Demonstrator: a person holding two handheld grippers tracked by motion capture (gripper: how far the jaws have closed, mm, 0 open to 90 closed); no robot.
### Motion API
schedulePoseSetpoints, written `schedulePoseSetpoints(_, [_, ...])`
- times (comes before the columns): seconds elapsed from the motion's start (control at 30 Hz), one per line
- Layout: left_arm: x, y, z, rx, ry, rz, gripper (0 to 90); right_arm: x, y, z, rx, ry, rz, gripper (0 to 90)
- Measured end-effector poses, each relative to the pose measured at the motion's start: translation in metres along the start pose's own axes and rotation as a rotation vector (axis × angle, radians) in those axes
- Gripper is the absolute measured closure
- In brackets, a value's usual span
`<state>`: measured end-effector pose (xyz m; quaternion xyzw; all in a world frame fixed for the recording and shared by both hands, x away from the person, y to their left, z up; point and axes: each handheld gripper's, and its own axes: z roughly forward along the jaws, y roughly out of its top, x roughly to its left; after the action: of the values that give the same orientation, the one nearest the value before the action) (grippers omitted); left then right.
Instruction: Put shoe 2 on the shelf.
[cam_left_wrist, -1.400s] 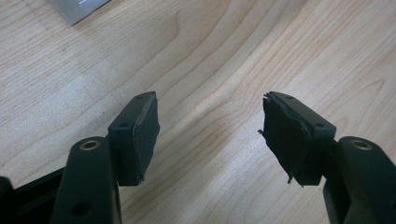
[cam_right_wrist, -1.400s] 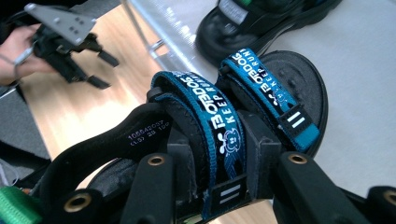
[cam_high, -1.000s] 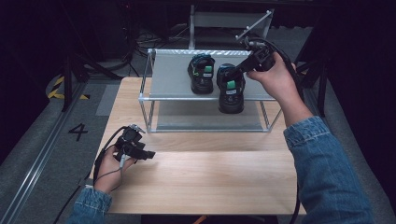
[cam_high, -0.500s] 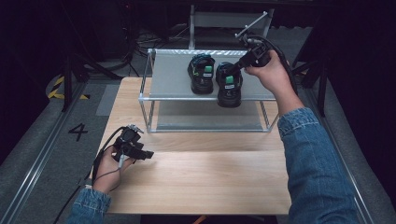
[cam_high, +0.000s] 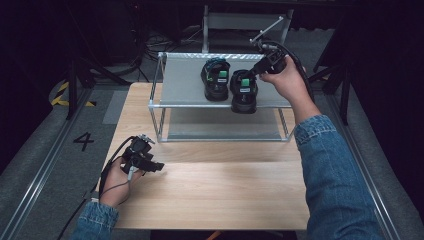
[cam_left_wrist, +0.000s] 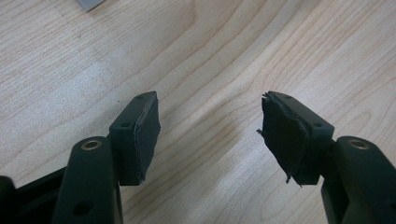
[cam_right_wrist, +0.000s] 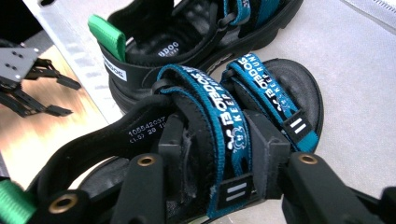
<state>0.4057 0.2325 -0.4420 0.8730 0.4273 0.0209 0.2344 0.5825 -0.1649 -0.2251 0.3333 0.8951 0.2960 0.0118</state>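
Right gripper (cam_right_wrist: 212, 140): it is at the near sandal (cam_high: 243, 91) on the top shelf of the metal rack (cam_high: 185, 85). In the right gripper view its two black jaws stand on both sides of the blue strap (cam_right_wrist: 229, 126) over the instep. The jaws have just been opening, with the strap between them. Whether the pads touch the strap I cannot tell surely; they seem very close to it on both sides.
Near sandal: black with blue straps and a green heel loop; it sits at the front edge of the top shelf, toward the right end, and its heel comes a little over the front rail.
Second sandal (cam_high: 215, 78): same kind, just beside the first one on its left, a little deeper on the shelf.
Left gripper (cam_left_wrist: 210, 135): it rests low over the wooden table (cam_high: 225, 195), in front of the left leg of the rack. Its jaws are apart and only bare wood shows between them.
In the way: the front rail and the right post of the rack are near the right hand (cam_high: 285, 80).
Around: floor rails and a number 4 mark (cam_high: 83, 141) left of the table; cables behind the rack.
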Motion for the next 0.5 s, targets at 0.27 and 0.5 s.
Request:
schedulePoseSetpoints(0.27, [0.000,0.000,0.001,-0.002,-0.005,0.003,37.2,0.007,-0.004,-0.007,-0.072,-0.039,-0.047,49.8])
schedulePoseSetpoints(0.5, [-0.001,0.000,0.003,0.004,-0.005,0.005,37.4,0.030,-0.016,-0.036,-0.159,-0.102,-0.106,49.6])
